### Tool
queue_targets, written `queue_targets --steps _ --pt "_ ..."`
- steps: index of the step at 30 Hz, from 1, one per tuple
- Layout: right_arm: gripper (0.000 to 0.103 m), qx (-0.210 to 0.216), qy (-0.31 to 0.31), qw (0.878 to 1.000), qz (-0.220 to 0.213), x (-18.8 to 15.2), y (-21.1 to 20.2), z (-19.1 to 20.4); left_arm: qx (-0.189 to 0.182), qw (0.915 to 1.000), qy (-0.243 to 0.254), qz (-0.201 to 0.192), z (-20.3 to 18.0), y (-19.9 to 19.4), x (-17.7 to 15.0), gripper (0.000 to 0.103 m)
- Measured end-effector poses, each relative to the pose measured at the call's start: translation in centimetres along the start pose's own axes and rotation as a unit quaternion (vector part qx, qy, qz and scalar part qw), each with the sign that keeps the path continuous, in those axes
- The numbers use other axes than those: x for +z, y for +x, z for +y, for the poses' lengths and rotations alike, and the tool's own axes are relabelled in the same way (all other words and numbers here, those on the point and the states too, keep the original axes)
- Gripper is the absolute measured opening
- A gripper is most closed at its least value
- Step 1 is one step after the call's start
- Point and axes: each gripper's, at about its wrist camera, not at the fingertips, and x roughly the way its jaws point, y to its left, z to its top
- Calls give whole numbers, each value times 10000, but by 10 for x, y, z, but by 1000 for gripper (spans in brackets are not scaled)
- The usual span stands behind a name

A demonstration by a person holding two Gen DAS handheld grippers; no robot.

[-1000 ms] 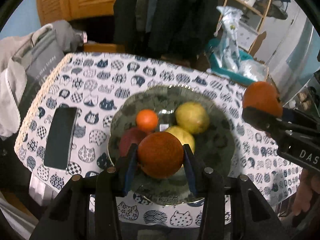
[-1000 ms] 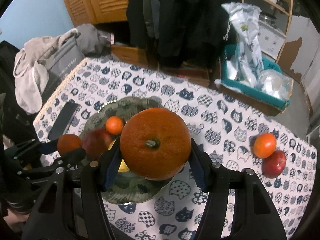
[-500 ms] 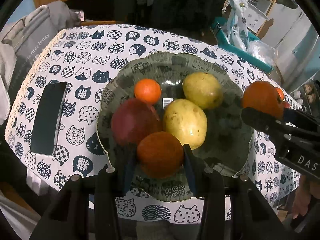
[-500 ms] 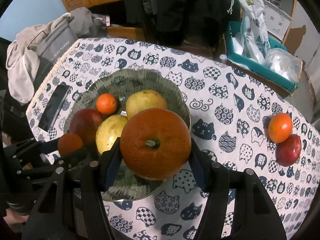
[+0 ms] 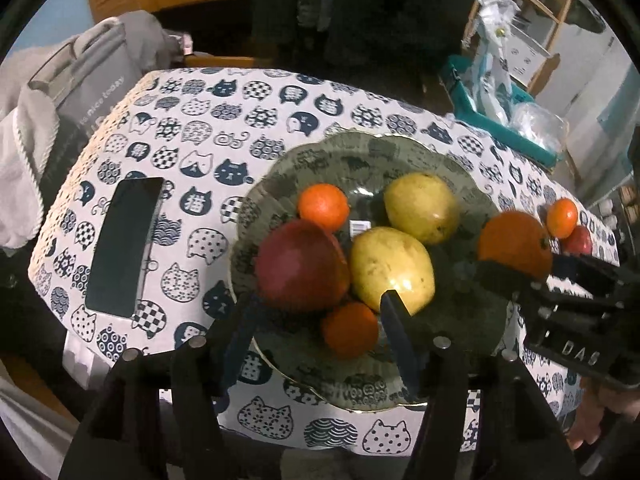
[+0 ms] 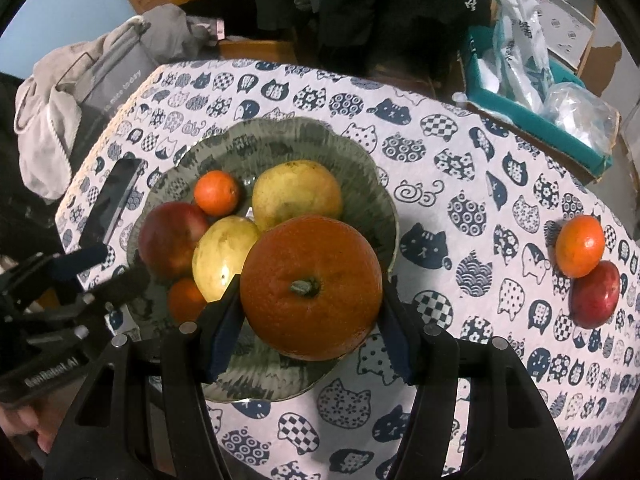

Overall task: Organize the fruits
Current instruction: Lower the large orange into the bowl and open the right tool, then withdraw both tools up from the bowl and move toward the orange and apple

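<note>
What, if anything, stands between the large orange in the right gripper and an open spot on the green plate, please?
Nothing visible blocks it. The large orange hangs in the right gripper over the near right part of the green plate, which is bare; the two yellow fruits lie beyond, and the left gripper stands left, its jaws just opened off the small orange.

Your cat-print table carries the green plate mid-frame, a phone at left, and a tangerine touching an apple at right.
</note>
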Motion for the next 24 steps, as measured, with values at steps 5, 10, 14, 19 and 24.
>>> queue_targets --steps 5,10,14,19,24 --pt "64 -2 -70 9998 163 -2 10 3 14 9999 -152 -18 8 -1 2 64" --pt "64 9 -123 9995 305 -2 16 5 9 9998 -170 -82 10 -5 3 64" --pt "68 -5 -147 9994 301 -3 17 6 -3 9998 -184 -109 11 -7 3 64" --pt "76 9 -130 9999 -13 5 0 6 -11 9996 -217 -162 12 -12 4 64" --pt "76 -13 21 9995 -330 11 -23 1 -83 9992 -261 -285 10 -22 7 64"
